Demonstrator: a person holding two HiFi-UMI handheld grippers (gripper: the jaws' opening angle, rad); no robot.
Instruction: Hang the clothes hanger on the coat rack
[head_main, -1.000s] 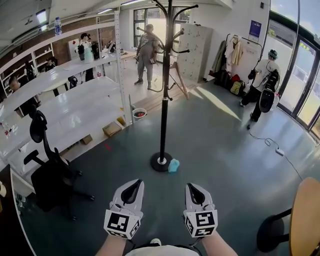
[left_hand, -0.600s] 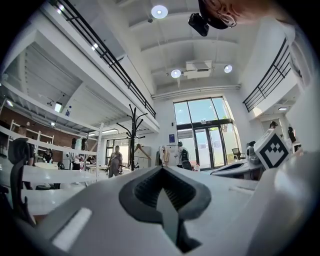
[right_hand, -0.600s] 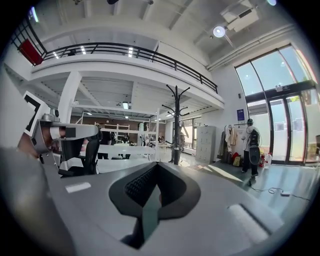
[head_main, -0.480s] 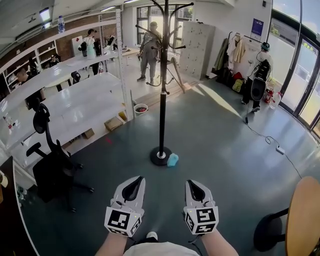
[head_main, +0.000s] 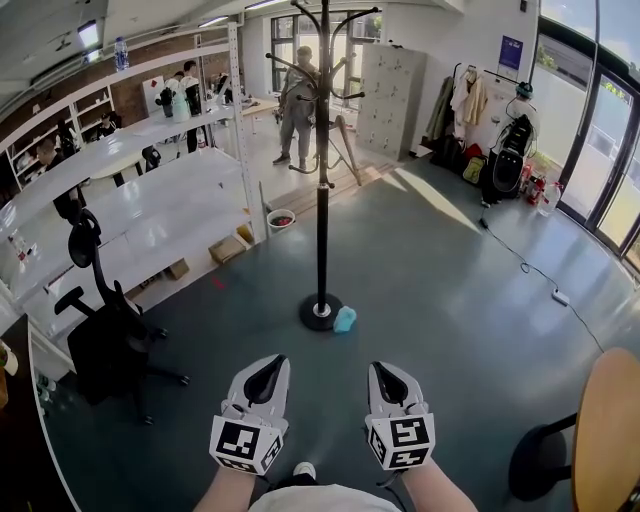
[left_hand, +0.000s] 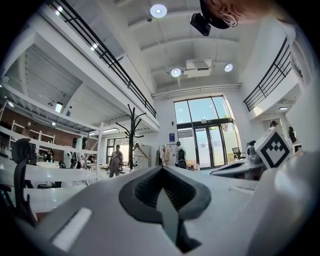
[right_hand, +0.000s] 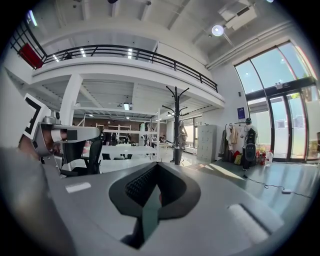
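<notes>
The black coat rack (head_main: 322, 180) stands on a round base in the middle of the grey floor, well ahead of me; it also shows far off as the rack (left_hand: 131, 135) and the rack (right_hand: 177, 125). A pale wooden hanger-like shape (left_hand: 141, 148) sits just right of its pole; I cannot tell whether it hangs on a hook. My left gripper (head_main: 266, 366) and right gripper (head_main: 386, 370) are low in the head view, side by side and pointing at the rack. Both are shut with nothing between the jaws, as the left gripper (left_hand: 161, 172) and right gripper (right_hand: 157, 169) show.
A small blue object (head_main: 345, 320) lies against the rack's base. A black office chair (head_main: 100, 345) and white shelving (head_main: 150, 190) stand on the left. A round wooden seat (head_main: 612, 430) is at the right edge. A cable (head_main: 530, 272) crosses the floor; people stand at the back.
The head view has shifted a little, so the rack now sits slightly farther off. A person at the right has moved away towards the wall. Both grippers stay shut and hardly move.
</notes>
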